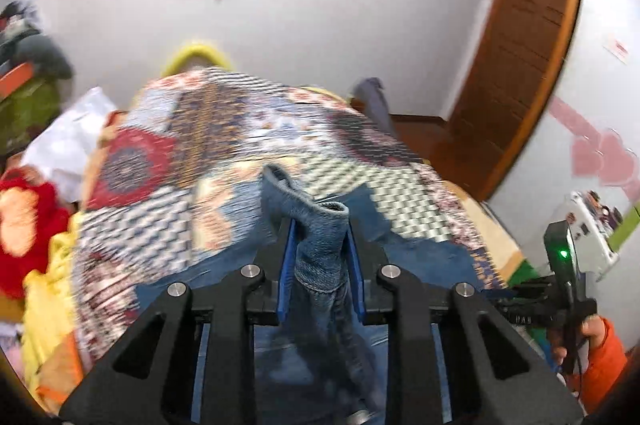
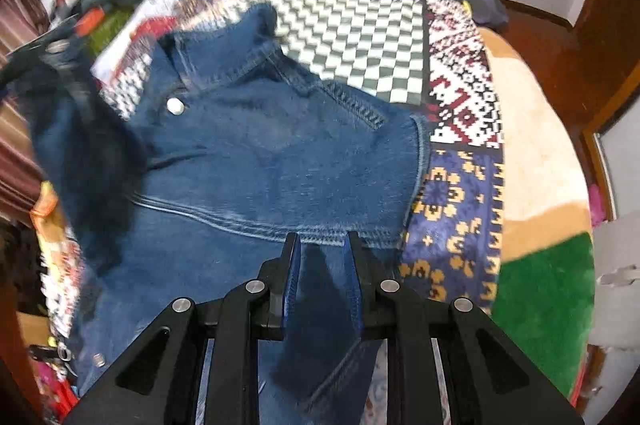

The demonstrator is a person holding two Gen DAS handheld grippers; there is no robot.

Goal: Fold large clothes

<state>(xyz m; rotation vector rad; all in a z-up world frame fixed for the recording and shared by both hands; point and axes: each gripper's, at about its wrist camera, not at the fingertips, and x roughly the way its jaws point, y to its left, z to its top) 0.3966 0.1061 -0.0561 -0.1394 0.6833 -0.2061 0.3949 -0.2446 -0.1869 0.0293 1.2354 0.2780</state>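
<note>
Early stage: denim jacket [image 2: 256, 145] sprawls mid-frame on patchwork quilt [image 2: 452, 197], collar upper left, no folds yet. Left gripper [image 1: 320, 245] clenched on a bunched cuff; right gripper [image 2: 322, 257] clamps the hem, lower centre.

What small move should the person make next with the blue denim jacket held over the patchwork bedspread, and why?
Probably carry the two held parts across and lay them on the spread body. The left gripper pinches a bunched fold of the blue denim jacket, and the right gripper clamps a stitched edge, while the rest lies open on the patchwork bedspread, not yet folded.
</note>
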